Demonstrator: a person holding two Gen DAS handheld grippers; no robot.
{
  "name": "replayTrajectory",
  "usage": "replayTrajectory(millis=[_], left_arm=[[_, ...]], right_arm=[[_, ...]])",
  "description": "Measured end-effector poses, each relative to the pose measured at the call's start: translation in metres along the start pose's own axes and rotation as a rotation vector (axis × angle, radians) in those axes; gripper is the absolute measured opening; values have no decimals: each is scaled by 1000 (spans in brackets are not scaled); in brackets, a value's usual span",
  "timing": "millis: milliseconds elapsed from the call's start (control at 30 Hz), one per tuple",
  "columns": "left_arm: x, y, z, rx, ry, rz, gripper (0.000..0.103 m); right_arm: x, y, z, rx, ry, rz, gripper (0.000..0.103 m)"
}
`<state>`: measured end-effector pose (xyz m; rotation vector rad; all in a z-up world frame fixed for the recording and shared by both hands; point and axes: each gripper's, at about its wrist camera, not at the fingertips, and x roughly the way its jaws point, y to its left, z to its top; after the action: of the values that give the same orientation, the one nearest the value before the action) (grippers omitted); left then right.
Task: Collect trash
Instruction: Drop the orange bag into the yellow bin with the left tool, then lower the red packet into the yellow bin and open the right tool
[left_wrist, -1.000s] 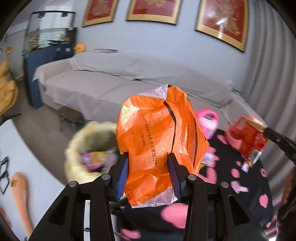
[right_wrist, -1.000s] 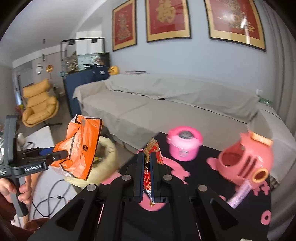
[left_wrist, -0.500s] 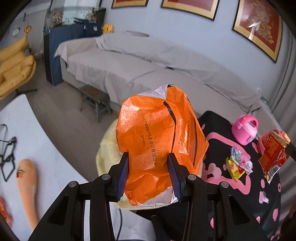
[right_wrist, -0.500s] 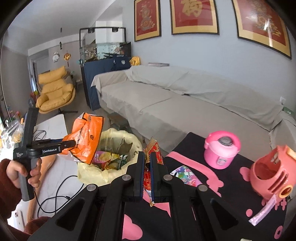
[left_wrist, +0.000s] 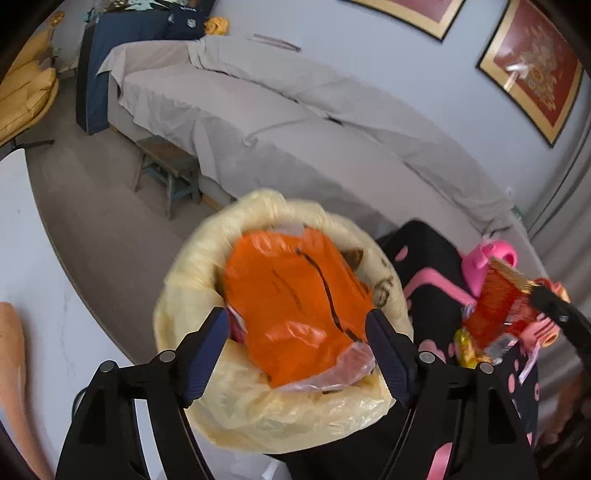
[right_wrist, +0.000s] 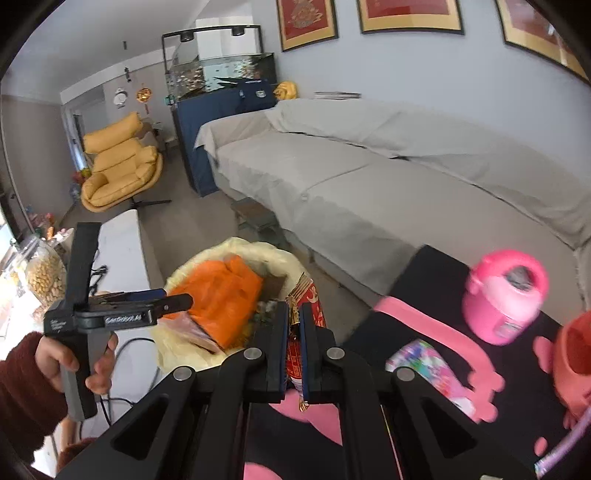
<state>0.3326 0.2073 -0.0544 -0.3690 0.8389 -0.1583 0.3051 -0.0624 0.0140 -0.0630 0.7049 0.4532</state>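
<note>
Left claw (left_wrist: 297, 338): jaws opening, spread wide, nothing pinched. Blue pads clear of the orange bag on both sides. Hangs over the bin, tilted down.
Orange bag (left_wrist: 295, 302): crumpled, silver lining showing at its near end; lies in the mouth of the bin bag, on top of other rubbish. Blurred in the left wrist view.
Bin bag (left_wrist: 192, 266): pale yellow liner, rim rolled outward, stands on the floor just beside the left edge of the worktop, w/ a grey sofa beyond it.
Right claw (right_wrist: 293, 339): pressed together, pinching a red snack packet (right_wrist: 295, 354) by its middle; packet upright btwn the pads, top poking above them. In the left wrist view the packet (left_wrist: 496, 302) hangs right of the bin, over the worktop's left edge.
Left hand (right_wrist: 74, 358): dark red fuzzy sleeve, fingers round the grey handle of the left claw.
Worktop (right_wrist: 424, 280): black cloth w/ pink blobs.
Still on worktop: 1 colourful wrapper (right_wrist: 428, 360) near the left edge, right of the red packet; pink toy cooker (right_wrist: 504, 295) further back; coral-pink toy at the right edge, partly cut off.
</note>
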Motion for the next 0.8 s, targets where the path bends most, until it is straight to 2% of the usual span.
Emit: replayTrajectory(millis=[133, 200, 333, 433, 533, 633, 800], left_arm=[[-23, 20, 12, -45, -62, 50, 80], [-33, 30, 16, -57, -100, 99, 80], [-43, 45, 18, -62, -145, 163, 80], [-42, 56, 18, -80, -151, 170, 80], [-38, 68, 15, -102, -138, 167, 80], [-33, 76, 9, -118, -118, 163, 80], [-20, 80, 2, -127, -82, 159, 80]], right_arm=[[27, 25, 23, -12, -19, 93, 4], [42, 38, 34, -12, -25, 136, 4], [84, 63, 43, 3, 15, 233, 5], [121, 79, 38, -21, 74, 230, 5], [170, 85, 19, -48, 189, 195, 5], [209, 82, 1, -43, 304, 170, 5], [247, 67, -26, -26, 443, 124, 6]])
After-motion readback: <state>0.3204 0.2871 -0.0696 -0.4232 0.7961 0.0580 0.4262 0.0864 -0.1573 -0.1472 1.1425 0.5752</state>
